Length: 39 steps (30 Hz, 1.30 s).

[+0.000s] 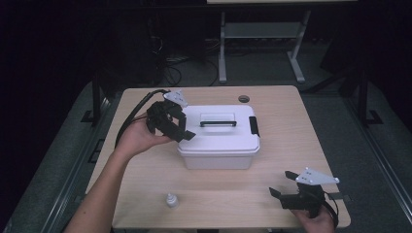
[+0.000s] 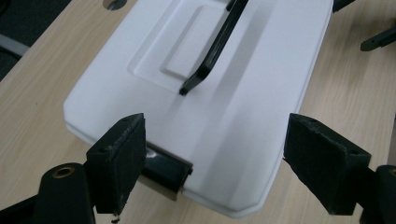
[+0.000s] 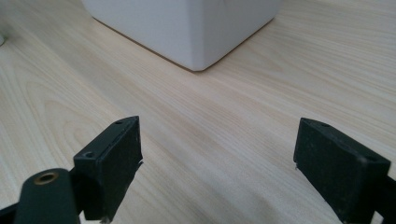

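Item: white lidded box (image 1: pixel 219 138), set near the middle of a light wood table (image 1: pixel 291 121), slightly toward the left and far side in the high view. Lid flat, with a recessed panel carrying a black handle (image 1: pixel 218 123) lying down across it; a black latch (image 1: pixel 253 125) on the right end, and a second black latch (image 2: pixel 164 169) on the left end, seen in the left gripper view just under the lid's edge. Left gripper (image 1: pixel 176 127): held in the person's left hand (image 1: pixel 138 137) at the box's left end, over the lid's near-left corner; jaws spread wide, nothing between the pads, which straddle the left end of the lid in its own view, the left pad close against the latch there; whether it touches cannot be told. Grey plate on top; cable (image 1: pixel 133 116) trailing back over the table's left edge. Right gripper (image 1: pixel 285 186): held in the right hand (image 1: pixel 318 221) at the near-right corner of the table, well apart from the box, pointing left and slightly away; jaws wide open and empty, with bare wood between the pads in its own view and a lower corner of the box ahead. Other: small white bottle (image 1: pixel 171 200) standing upright near the near edge, left of centre, apart from the box and both grippers. Round cable hole (image 1: pixel 243 98) in the tabletop behind the box. Dark floor, cables and a grey table frame (image 1: pixel 257 43) beyond.
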Available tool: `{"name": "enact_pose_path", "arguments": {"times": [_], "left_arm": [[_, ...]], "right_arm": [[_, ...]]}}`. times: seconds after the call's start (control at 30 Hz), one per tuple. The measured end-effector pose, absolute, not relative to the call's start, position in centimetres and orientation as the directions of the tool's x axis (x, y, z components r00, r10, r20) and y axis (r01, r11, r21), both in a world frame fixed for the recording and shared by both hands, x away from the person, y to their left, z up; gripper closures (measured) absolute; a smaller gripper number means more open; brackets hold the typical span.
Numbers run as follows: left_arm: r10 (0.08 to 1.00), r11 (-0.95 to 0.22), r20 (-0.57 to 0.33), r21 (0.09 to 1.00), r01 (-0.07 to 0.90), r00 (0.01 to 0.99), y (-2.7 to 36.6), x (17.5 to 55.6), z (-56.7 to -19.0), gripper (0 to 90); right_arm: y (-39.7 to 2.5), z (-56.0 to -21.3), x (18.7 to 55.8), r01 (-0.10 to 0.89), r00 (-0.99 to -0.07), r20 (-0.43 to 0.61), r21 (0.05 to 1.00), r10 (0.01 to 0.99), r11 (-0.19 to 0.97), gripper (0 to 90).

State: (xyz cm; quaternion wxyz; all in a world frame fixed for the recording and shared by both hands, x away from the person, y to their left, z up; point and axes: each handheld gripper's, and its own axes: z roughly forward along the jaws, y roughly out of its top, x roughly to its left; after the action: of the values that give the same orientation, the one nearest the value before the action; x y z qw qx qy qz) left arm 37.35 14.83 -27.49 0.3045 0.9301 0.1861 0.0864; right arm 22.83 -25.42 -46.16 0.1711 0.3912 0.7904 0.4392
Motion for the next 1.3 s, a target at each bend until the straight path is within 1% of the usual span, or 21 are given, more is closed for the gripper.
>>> {"name": "enact_pose_path", "arguments": {"times": [0.4, 0.6, 0.67, 0.73, 0.97, 1.03, 1.07, 1.17, 1.23, 1.3], "left_arm": [[0.38, -0.759, 0.045, 0.586, 0.284, 0.924, 13.2, 38.7, -27.4, 22.0], [0.358, -0.774, 0.056, 0.576, 0.263, 0.932, 11.9, 39.3, -27.5, 24.2], [0.344, -0.783, 0.062, 0.57, 0.249, 0.937, 11.2, 39.6, -27.6, 27.4], [0.338, -0.78, 0.052, 0.574, 0.249, 0.94, 11.1, 39.7, -27.6, 28.1], [0.32, -0.788, 0.037, 0.565, 0.244, 0.947, 9.9, 40.5, -28.3, 37.6], [0.303, -0.789, 0.029, 0.568, 0.234, 0.953, 9.5, 40.7, -28.5, 44.6], [0.301, -0.794, 0.035, 0.563, 0.23, 0.953, 9.3, 40.8, -28.5, 44.6], [0.285, -0.807, 0.037, 0.548, 0.219, 0.958, 8.7, 41.2, -28.6, 51.1], [0.283, -0.811, 0.038, 0.543, 0.218, 0.958, 8.3, 41.5, -28.6, 58.1], [0.277, -0.81, 0.026, 0.544, 0.219, 0.961, 8.1, 41.9, -28.6, 60.8]], "right_arm": [[-25.7, -46.2, 22.7, 0.472, -0.627, 0.078, 0.83, 0.775, 0.297, 14.7], [-25.7, -46.2, 22.7, 0.475, -0.627, 0.082, 0.828, 0.775, 0.296, 14.7], [-25.8, -46.2, 22.7, 0.471, -0.628, 0.08, 0.83, 0.774, 0.297, 14.7], [-25.8, -46.2, 22.7, 0.471, -0.628, 0.08, 0.831, 0.774, 0.296, 14.7], [-25.8, -46.3, 22.7, 0.48, -0.622, 0.091, 0.829, 0.777, 0.288, 14.7], [-25.8, -46.3, 22.7, 0.484, -0.622, 0.094, 0.826, 0.777, 0.288, 14.7], [-25.8, -46.3, 22.7, 0.484, -0.622, 0.094, 0.826, 0.777, 0.288, 14.7], [-25.9, -46.3, 22.7, 0.479, -0.625, 0.089, 0.828, 0.775, 0.291, 14.7], [-25.9, -46.4, 22.7, 0.48, -0.623, 0.093, 0.829, 0.777, 0.286, 14.7], [-26.0, -46.4, 22.7, 0.481, -0.623, 0.093, 0.829, 0.777, 0.286, 14.7]]}}
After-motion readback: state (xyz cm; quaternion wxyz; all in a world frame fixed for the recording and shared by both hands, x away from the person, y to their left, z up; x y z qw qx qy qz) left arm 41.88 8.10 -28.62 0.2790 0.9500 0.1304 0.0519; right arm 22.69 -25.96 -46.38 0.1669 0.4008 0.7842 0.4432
